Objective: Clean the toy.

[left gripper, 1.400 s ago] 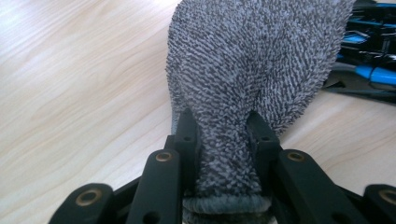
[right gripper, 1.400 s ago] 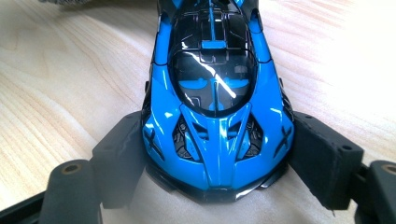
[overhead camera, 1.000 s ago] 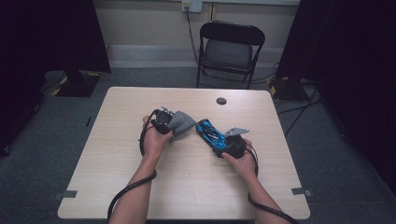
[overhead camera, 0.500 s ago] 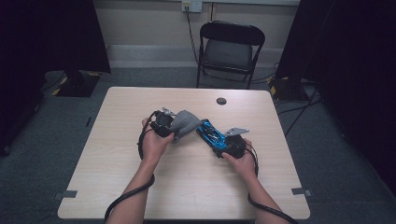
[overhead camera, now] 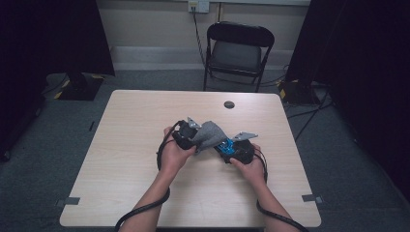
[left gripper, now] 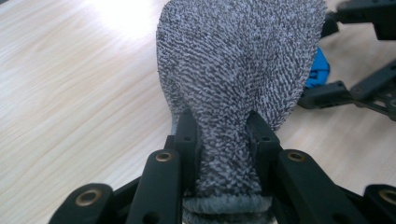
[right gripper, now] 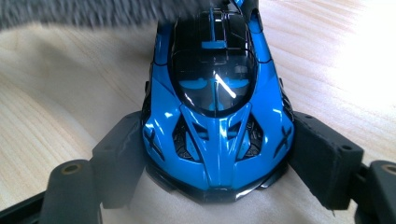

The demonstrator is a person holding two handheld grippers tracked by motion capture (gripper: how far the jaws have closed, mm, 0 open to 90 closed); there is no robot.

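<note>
A grey knitted cloth (left gripper: 238, 79) is pinched between the jaws of my left gripper (left gripper: 223, 135), which is shut on it. In the high view the cloth (overhead camera: 209, 135) hangs from the left gripper (overhead camera: 193, 135) and drapes over the far end of a blue toy car (overhead camera: 226, 146). My right gripper (right gripper: 215, 154) is shut on the sides of the blue and black car (right gripper: 215, 107), whose far end lies under the blurred grey cloth (right gripper: 93, 11). In the high view the right gripper (overhead camera: 234, 149) sits at the table's middle, close to the left one.
The light wooden table (overhead camera: 125, 145) carries a small dark round object (overhead camera: 229, 104) near its far edge. A black folding chair (overhead camera: 237, 53) stands behind the table. Cables trail from both grippers off the near edge.
My left gripper has carried the grey cloth to the right, up against and over the blue car. The right gripper and the car have stayed in place.
</note>
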